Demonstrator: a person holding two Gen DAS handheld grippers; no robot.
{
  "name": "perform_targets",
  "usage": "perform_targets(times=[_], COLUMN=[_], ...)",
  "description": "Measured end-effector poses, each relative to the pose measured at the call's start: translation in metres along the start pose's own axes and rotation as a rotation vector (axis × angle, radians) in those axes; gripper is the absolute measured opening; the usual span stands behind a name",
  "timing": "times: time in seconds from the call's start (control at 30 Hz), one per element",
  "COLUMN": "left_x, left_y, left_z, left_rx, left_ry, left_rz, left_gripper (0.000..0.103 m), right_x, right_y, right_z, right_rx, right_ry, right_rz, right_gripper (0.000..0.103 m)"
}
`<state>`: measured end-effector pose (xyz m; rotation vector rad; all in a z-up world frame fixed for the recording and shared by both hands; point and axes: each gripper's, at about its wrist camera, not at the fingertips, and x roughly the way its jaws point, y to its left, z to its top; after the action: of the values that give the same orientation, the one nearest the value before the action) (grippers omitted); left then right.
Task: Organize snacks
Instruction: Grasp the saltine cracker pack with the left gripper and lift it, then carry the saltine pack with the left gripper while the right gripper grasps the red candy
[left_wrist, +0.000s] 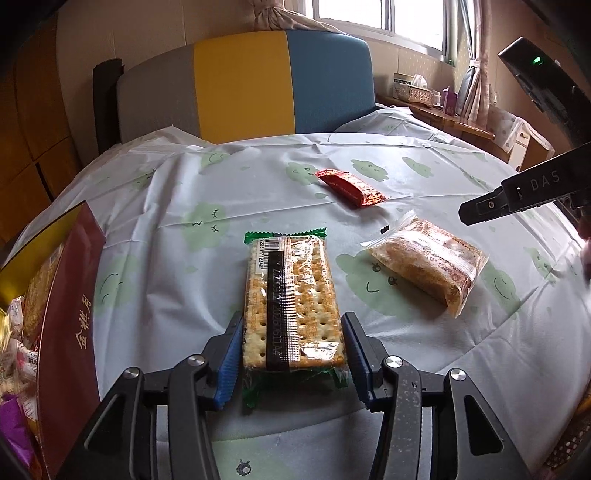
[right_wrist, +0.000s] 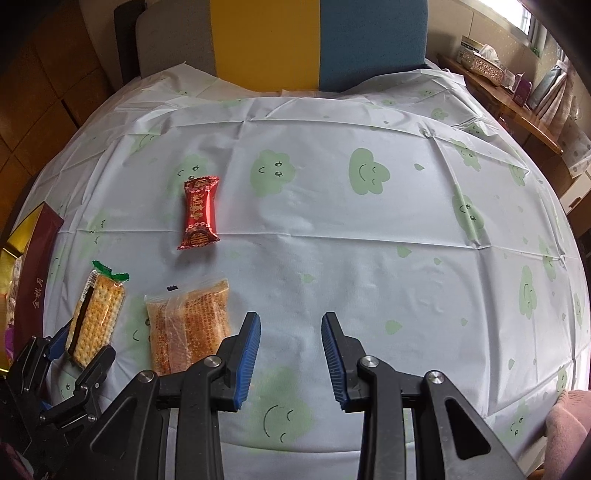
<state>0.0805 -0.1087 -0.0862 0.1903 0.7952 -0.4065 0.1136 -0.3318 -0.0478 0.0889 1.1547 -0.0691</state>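
Note:
A cracker pack (left_wrist: 291, 299) with green ends lies on the table, its near end between the jaws of my left gripper (left_wrist: 291, 350). The left pad touches it; a small gap shows at the right pad. It also shows in the right wrist view (right_wrist: 96, 317) with the left gripper (right_wrist: 79, 350) around it. A clear pack of brown crisp cake (left_wrist: 428, 266) (right_wrist: 190, 325) lies right of it. A red candy pack (left_wrist: 351, 186) (right_wrist: 199, 212) lies farther back. My right gripper (right_wrist: 290, 350) is open and empty over the cloth; its finger (left_wrist: 517, 192) shows in the left view.
A dark red snack box (left_wrist: 70, 317) (right_wrist: 37, 288) with several wrapped snacks inside stands at the left edge. The table (right_wrist: 369, 221) has a pale cloth with green clouds. A grey, yellow and blue chair back (left_wrist: 243, 81) is behind it. A wooden shelf (right_wrist: 509, 96) is at the right.

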Motion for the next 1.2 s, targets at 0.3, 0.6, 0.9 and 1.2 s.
perform_targets(times=[0.3, 0.6, 0.9, 1.2], left_x=[-0.001, -0.001, -0.002, -0.002], left_y=[0.002, 0.004, 0.011, 0.011], left_z=[-0.002, -0.003, -0.004, -0.005], left_rx=[-0.011, -0.022, -0.051, -0.051], left_ry=[-0.007, -0.013, -0.02, -0.026], left_rz=[-0.01, -0.021, -0.051, -0.053], left_gripper=[0.051, 0.051, 0.051, 0.051], right_x=[0.004, 0.002, 0.039, 0.054], right_y=[0.035, 0.043, 0.074, 0.081], right_z=[-0.006, 0.001, 0.069, 0.068], right_rx=[-0.1, -0.084, -0.119, -0.202], right_ry=[0.012, 0.002, -0.009, 0.017], right_rz=[0.13, 0.141, 0.086, 0.007], right_gripper=[0.048, 0.05, 0.05, 0.023])
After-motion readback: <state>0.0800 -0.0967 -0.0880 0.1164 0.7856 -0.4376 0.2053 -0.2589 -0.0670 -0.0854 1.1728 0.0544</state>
